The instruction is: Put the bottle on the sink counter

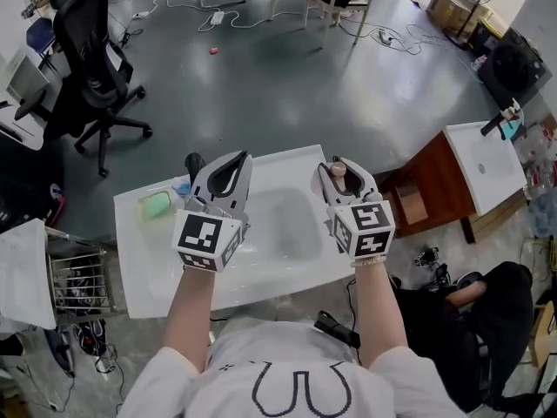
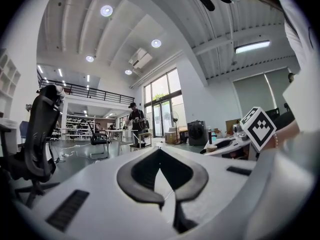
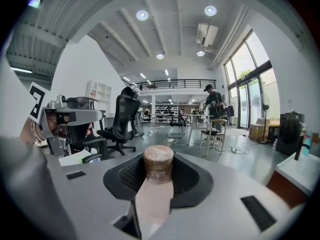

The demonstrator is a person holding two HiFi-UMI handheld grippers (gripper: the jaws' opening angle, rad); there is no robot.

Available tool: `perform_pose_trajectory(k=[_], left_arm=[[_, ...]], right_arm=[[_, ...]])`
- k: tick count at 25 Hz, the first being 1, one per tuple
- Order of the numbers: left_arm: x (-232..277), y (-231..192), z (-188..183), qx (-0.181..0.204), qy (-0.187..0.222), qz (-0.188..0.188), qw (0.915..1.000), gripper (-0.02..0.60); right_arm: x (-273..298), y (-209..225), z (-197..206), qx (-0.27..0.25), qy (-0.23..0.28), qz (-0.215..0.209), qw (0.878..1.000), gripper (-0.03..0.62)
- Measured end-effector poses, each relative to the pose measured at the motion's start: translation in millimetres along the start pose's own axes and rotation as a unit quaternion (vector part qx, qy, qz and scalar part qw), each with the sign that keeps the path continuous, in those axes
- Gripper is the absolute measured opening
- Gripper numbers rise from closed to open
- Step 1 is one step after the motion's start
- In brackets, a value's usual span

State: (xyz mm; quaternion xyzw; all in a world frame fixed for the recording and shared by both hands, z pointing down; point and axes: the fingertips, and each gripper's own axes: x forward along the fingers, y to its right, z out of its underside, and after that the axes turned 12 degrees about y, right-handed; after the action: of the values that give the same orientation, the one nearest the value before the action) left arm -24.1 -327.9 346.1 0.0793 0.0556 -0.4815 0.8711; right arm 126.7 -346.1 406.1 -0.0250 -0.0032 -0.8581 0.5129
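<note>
The bottle (image 3: 156, 184) lies lengthwise between the right gripper's (image 3: 159, 159) jaws, which stand half closed and clamp its pale body, brown cap pointing away. In the head view it (image 1: 338, 171) sits over the counter's (image 1: 139, 268) far right part, just right of the basin (image 1: 287, 225). It looks small, light and stiff, with smooth sides that could slip, so a hold on the mid-body below the cap seems best. The left gripper (image 2: 160, 154) is left of the basin, jaws together on nothing. A green sponge (image 1: 157, 205) rests on the counter's left end.
</note>
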Motion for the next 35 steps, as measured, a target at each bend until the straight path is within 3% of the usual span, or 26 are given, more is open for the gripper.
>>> perform_pose_trajectory(k=[20, 28, 35], left_arm=[[47, -22, 41, -0.023, -0.021, 0.027, 0.9991, 0.009], [54, -26, 56, -0.031, -0.03, 0.013, 0.999, 0.009], [57, -30, 64, -0.033, -0.036, 0.013, 0.9987, 0.009]], right_arm=[[93, 24, 91, 0.013, -0.074, 0.015, 0.997, 0.143], [111, 43, 132, 0.034, -0.102, 0.03, 0.994, 0.143], [122, 49, 146, 0.04, -0.11, 0.037, 0.992, 0.143]])
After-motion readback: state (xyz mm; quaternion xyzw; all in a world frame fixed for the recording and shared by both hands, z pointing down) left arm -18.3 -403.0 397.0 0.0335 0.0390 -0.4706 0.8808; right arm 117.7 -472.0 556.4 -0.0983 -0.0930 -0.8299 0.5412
